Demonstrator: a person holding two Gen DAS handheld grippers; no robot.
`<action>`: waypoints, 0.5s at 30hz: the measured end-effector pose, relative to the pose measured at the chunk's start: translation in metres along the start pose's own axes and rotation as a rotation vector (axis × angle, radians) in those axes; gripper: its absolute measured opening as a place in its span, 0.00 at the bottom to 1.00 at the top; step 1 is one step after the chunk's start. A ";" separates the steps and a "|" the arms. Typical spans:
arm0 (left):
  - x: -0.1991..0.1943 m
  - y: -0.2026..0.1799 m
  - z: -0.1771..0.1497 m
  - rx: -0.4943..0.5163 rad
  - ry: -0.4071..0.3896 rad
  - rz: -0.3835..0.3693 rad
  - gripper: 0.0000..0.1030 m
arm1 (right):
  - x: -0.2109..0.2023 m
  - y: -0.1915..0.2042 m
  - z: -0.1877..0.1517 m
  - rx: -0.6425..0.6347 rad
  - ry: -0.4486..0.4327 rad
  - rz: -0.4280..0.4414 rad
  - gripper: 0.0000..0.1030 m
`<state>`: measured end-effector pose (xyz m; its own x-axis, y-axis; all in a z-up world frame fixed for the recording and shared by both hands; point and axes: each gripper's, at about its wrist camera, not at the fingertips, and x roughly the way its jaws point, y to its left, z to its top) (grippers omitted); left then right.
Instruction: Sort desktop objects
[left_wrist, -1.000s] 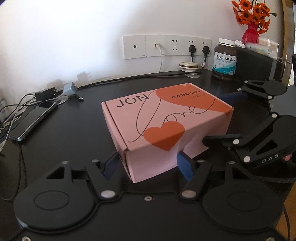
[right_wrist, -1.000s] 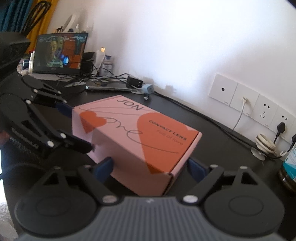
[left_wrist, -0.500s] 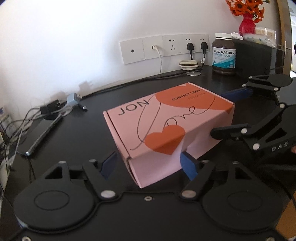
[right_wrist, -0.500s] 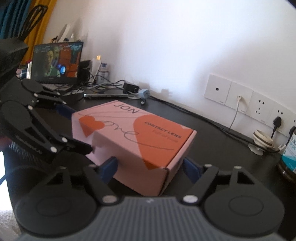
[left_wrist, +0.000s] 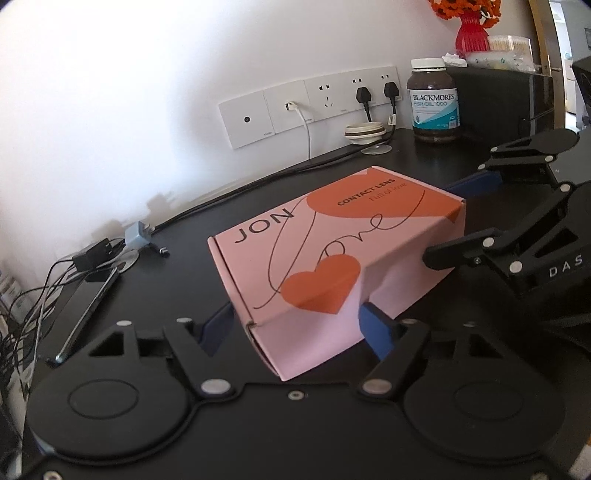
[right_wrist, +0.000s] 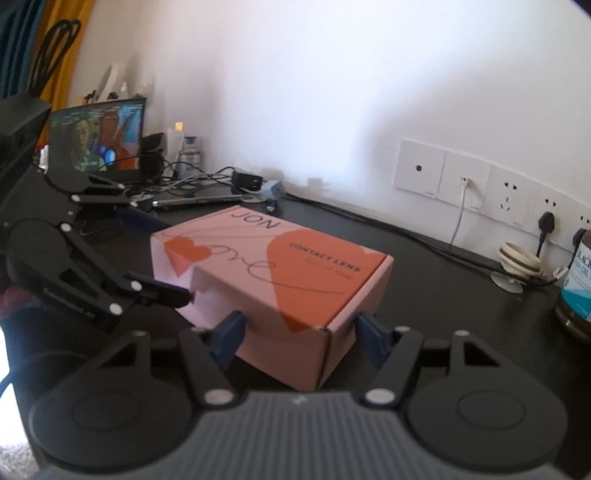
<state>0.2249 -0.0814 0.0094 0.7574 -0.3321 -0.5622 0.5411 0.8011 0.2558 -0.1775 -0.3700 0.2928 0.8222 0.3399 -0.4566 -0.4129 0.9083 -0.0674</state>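
The pink box lies flat on the black desk, its long axis running from the near left corner away toward the wall sockets at the far right, as the left wrist view shows it. Both grippers face it from opposite ends, so the box sits between them, and each meets a short end rather than a long side.

The left gripper straddles the near corner of the box; its jaws are closing, with the box between them. The blue pad on one side lies against the cardboard, the other looks just clear of it, so I judge no firm clamp yet.

The right gripper does the same at the other end. Its jaws are closing too, the box is between them, and both blue pads sit at or very near the box walls; whether they press cannot be told for sure.

Neither hand is nearer: the two are about equally close. A lift would likely depend on both ends being squeezed evenly, otherwise the box may swing about its long axis. A brown bottle stands well apart by the wall
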 end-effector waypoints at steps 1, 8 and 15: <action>0.006 0.002 0.004 -0.004 0.005 -0.002 0.74 | 0.003 -0.002 0.002 0.002 0.007 -0.006 0.63; 0.051 0.018 0.034 -0.026 0.028 0.034 0.73 | 0.044 -0.028 0.029 -0.003 0.074 -0.028 0.63; 0.097 0.033 0.054 -0.033 0.011 0.089 0.73 | 0.090 -0.061 0.045 0.019 0.056 -0.024 0.63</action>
<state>0.3357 -0.1140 0.0064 0.7978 -0.2537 -0.5470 0.4597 0.8430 0.2795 -0.0604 -0.3836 0.2959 0.8085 0.3041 -0.5039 -0.3851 0.9208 -0.0621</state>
